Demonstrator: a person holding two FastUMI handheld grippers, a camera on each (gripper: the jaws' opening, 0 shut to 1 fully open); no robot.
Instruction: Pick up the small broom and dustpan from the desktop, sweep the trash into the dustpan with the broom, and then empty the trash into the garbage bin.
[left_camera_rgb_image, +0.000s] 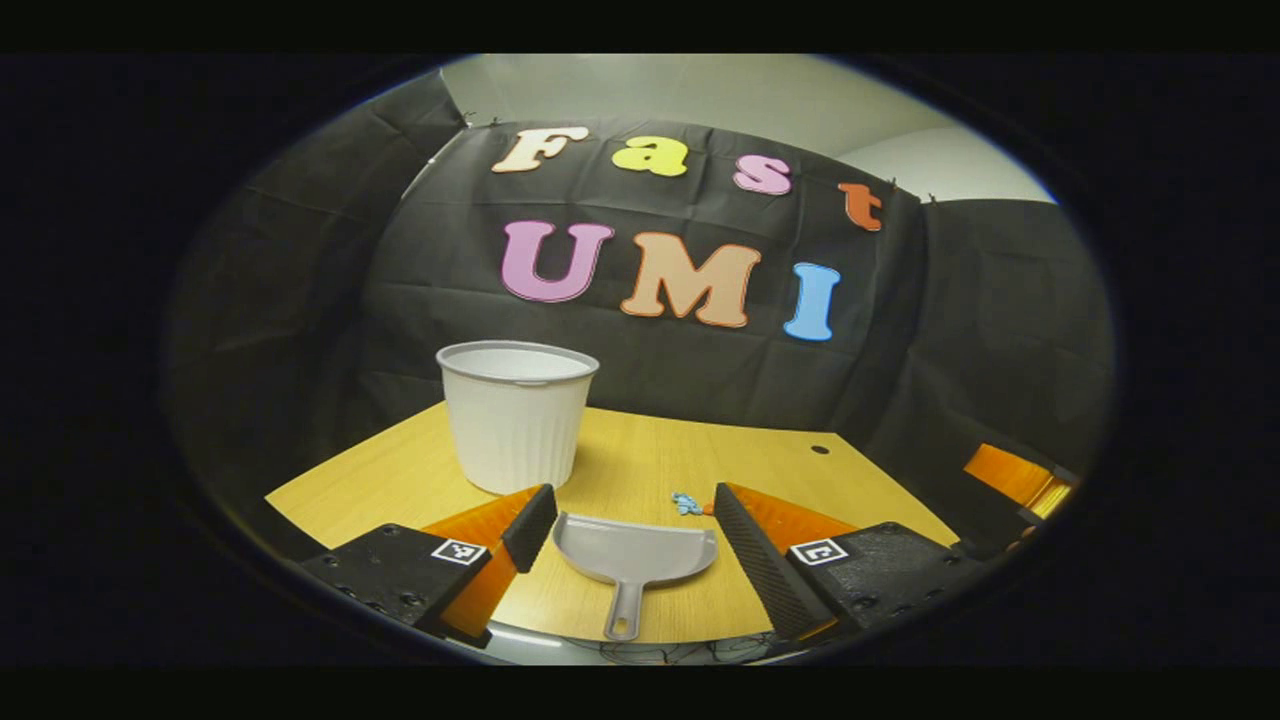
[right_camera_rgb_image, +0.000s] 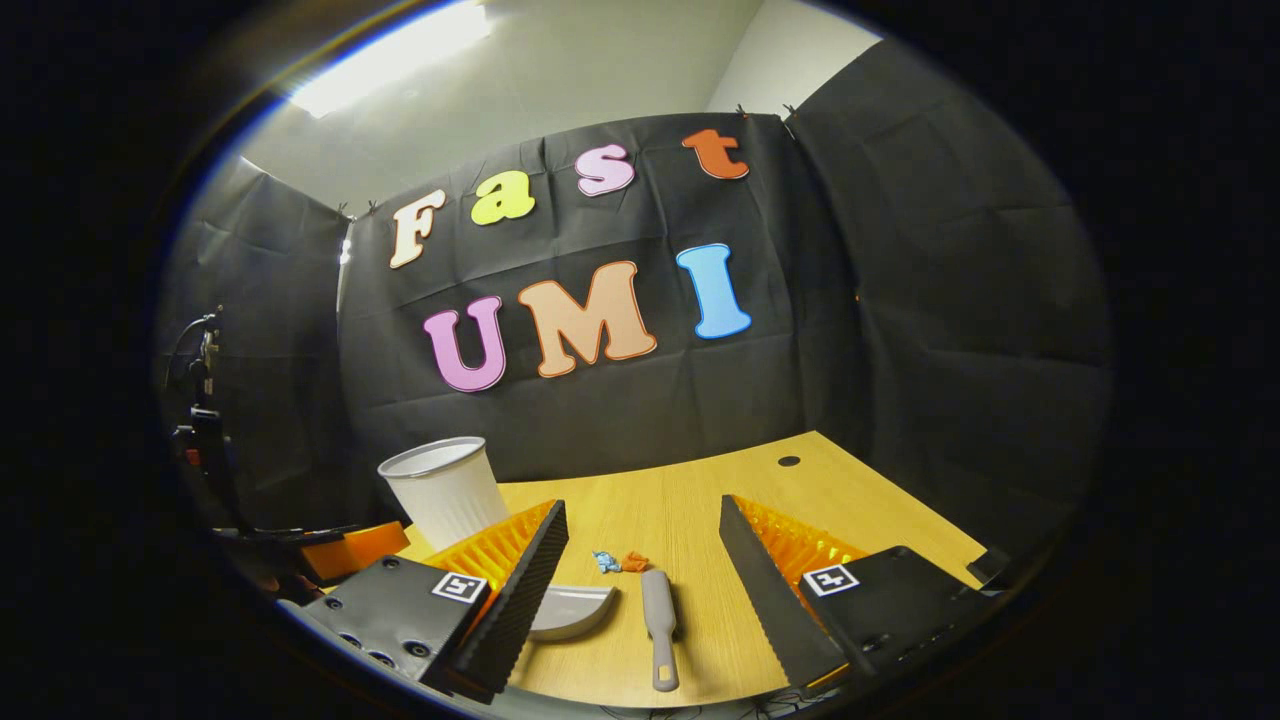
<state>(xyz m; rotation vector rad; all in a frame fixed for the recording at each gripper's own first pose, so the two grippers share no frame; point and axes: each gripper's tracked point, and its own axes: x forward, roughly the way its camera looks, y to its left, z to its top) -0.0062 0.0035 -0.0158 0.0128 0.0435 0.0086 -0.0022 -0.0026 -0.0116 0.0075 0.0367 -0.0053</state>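
Dustpan (left_camera_rgb_image: 634, 555) is lying flat on the desk (left_camera_rgb_image: 640, 460), handle toward the near edge, framed between the left tongs (left_camera_rgb_image: 633, 528), which are hanging wide open and gripping nothing. Broom (right_camera_rgb_image: 658, 625) is lying just beside the dustpan, under the right tongs (right_camera_rgb_image: 640, 560), also gaping empty. Trash (right_camera_rgb_image: 620, 562) is sitting just past the broom; bin (left_camera_rgb_image: 517, 415) is standing behind the dustpan. Pickup step is starting, by my read: next move is calling for each pair of tongs dropping onto its handle and closing.
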